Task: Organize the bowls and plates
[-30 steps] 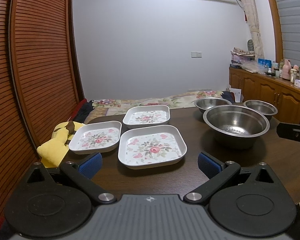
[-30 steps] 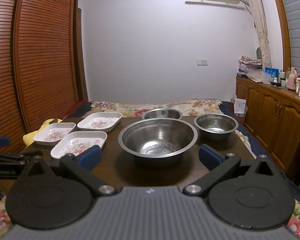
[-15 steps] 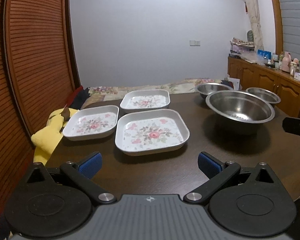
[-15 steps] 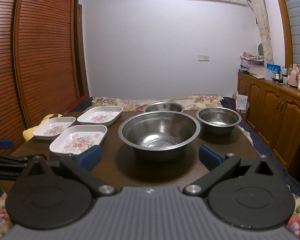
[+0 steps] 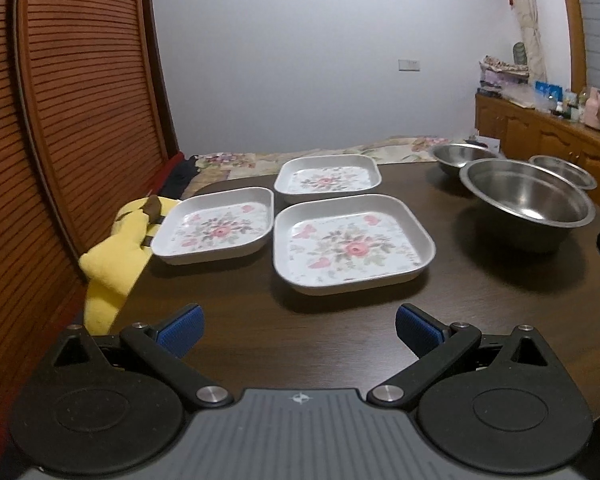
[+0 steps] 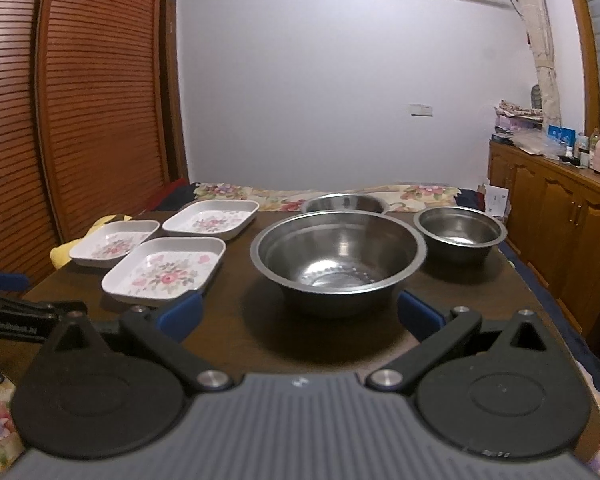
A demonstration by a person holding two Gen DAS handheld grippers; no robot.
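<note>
In the left wrist view, the left gripper is seen released, its blue fingertips spread wide with nothing between them, held low over the near part of the dark wooden table. Directly ahead of the claw lies the largest floral plate, flat on the table. A second floral plate is placed ahead and to the left, just beside the first, and a third floral plate sits farther ahead behind both. To the right and ahead, a large steel bowl is set upright, with two smaller steel bowls behind it (one is partly hidden). A yellow soft toy is seen at the table's left edge.

In the right wrist view, the right gripper is likewise spread open and empty. The large steel bowl stands straight ahead, close to the fingertips. A smaller bowl is set ahead to the right, and another is partly hidden behind the large one. The three plates are grouped ahead to the left, the nearest just beyond the left fingertip. Part of the left gripper is visible at the far left edge.
</note>
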